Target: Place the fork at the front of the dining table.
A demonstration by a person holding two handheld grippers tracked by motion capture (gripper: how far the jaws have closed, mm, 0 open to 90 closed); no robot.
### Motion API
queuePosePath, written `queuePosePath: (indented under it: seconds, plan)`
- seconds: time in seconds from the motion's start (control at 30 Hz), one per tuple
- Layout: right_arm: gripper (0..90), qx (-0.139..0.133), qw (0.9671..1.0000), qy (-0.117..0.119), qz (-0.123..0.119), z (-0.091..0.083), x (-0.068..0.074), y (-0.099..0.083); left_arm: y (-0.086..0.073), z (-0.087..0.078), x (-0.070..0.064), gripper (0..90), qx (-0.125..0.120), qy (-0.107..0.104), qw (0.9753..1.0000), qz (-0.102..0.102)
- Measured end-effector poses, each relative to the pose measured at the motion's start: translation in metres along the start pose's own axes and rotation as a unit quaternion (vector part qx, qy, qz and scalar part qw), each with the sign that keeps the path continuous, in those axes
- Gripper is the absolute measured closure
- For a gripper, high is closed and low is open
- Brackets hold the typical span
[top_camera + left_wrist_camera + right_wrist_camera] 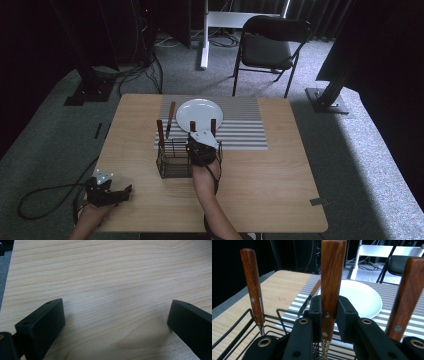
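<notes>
A black wire basket [172,161] stands on the wooden table [260,175], with three wooden-handled utensils upright in it. My right gripper [196,143] is at the basket's right end, shut on the middle handle [331,277]. The other two handles rise at the left [252,287] and the right [406,297] of it. What is on the utensils' lower ends is hidden in the basket. My left gripper [126,192] rests low near the table's front left corner. Its jaws [116,310] stand wide open over bare wood, holding nothing.
A striped placemat [240,130] lies behind the basket, with a white plate [199,111] on it. A wooden-handled knife [170,119] lies flat left of the plate. Beyond the table's far edge stands a black folding chair [267,47].
</notes>
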State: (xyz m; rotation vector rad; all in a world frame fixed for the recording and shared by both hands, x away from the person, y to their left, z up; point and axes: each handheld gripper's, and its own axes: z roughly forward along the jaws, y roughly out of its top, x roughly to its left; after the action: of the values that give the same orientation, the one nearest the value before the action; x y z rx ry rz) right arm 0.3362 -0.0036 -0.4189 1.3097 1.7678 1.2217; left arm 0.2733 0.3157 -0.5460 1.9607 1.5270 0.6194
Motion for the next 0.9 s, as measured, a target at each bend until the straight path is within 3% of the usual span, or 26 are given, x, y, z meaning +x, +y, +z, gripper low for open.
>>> queuePosePath:
  seconds: [0.37,0.9]
  plan:
    - [75.7,-0.009,0.9998,0.013,-0.008,-0.015,-0.002,0.016,0.000,0.000,0.000,1.2,-0.001,0.000,1.0000,0.000]
    - [75.7,-0.050,0.9985,0.018,-0.012,-0.048,-0.008,0.064,0.000,0.000,0.000,1.2,-0.001,0.000,1.0000,0.000]
